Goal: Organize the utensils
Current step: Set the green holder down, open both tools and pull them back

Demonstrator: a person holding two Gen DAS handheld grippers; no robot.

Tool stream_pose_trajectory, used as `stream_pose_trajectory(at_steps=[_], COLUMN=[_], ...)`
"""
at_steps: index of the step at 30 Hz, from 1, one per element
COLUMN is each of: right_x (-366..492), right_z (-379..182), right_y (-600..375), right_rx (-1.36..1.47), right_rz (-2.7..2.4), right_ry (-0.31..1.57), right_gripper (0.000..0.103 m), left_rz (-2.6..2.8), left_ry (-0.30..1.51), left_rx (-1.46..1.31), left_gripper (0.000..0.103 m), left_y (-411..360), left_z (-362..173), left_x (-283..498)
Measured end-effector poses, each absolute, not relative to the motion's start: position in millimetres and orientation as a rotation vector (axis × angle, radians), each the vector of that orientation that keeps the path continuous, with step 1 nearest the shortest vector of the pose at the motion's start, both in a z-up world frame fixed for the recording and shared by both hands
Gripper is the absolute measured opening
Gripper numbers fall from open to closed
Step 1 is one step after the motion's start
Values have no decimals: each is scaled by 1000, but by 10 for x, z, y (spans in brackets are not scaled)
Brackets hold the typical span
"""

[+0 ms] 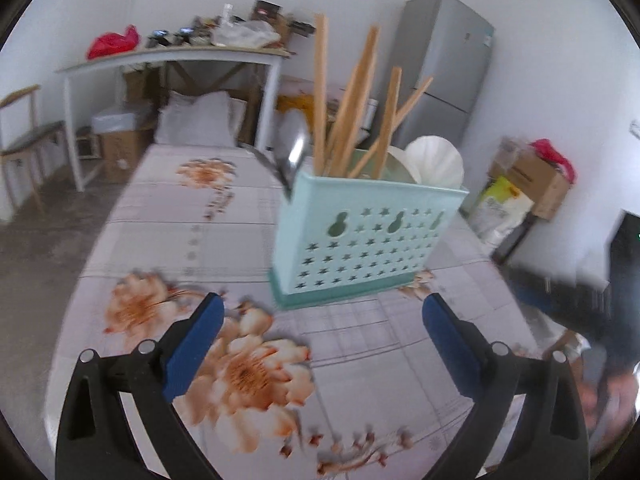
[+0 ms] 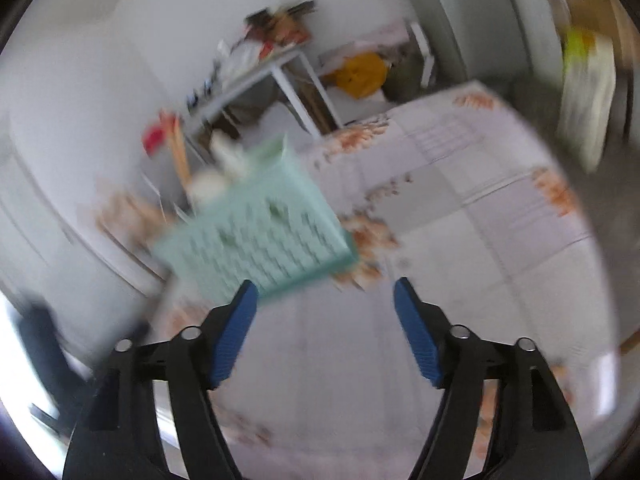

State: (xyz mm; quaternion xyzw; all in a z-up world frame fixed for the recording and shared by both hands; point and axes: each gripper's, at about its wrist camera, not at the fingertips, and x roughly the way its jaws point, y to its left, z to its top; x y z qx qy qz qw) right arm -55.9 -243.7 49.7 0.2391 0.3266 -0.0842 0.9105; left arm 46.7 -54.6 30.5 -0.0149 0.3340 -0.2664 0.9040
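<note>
Left tool [image 1: 322, 306]: jaws are spread wide; nothing is held between the blue ribbed pads, and nothing is touched.
Right tool [image 2: 324, 292]: jaws are parted, less widely than the left; no object is gripped. The left pad tip overlaps the caddy's lower edge in this blurred view; contact cannot be told.
Utensil caddy [image 1: 360, 240]: a pale mint plastic box, rectangular, with star-shaped perforations and gourd-shaped slots, is seen standing upright on the worktop just beyond the left tool.
Chopsticks [image 1: 352, 112]: light wooden sticks are fanned out upright in the caddy.
Spoons [image 1: 436, 160]: rounded white bowls are seen at the caddy's right end.
Metal utensils [image 1: 288, 160]: shiny handles lean out at the caddy's left end.
Worktop [image 1: 400, 340]: covered by a smooth cloth printed with peach flowers and grey checks.
</note>
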Motion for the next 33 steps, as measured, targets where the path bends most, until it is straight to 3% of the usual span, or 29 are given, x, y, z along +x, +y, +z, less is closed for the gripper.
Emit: stream_pose_trajectory(at_steps=[8,16,33], right_x=[-851,-881,-993], right_z=[330,327,355], right_y=[-1913,-1818,-2004], right_rx=[172,31,50], right_rz=[-362,-468,-554], right_ry=[700,710,721], right_gripper=[95,95,95], left_rz=[-325,-159,-84], left_ry=[712,731,704], left_rx=[49,178,185], left_gripper=[97,97,97], left_y=[-451,-427,-346], left_z=[232,194,245], left_x=[203,149,106])
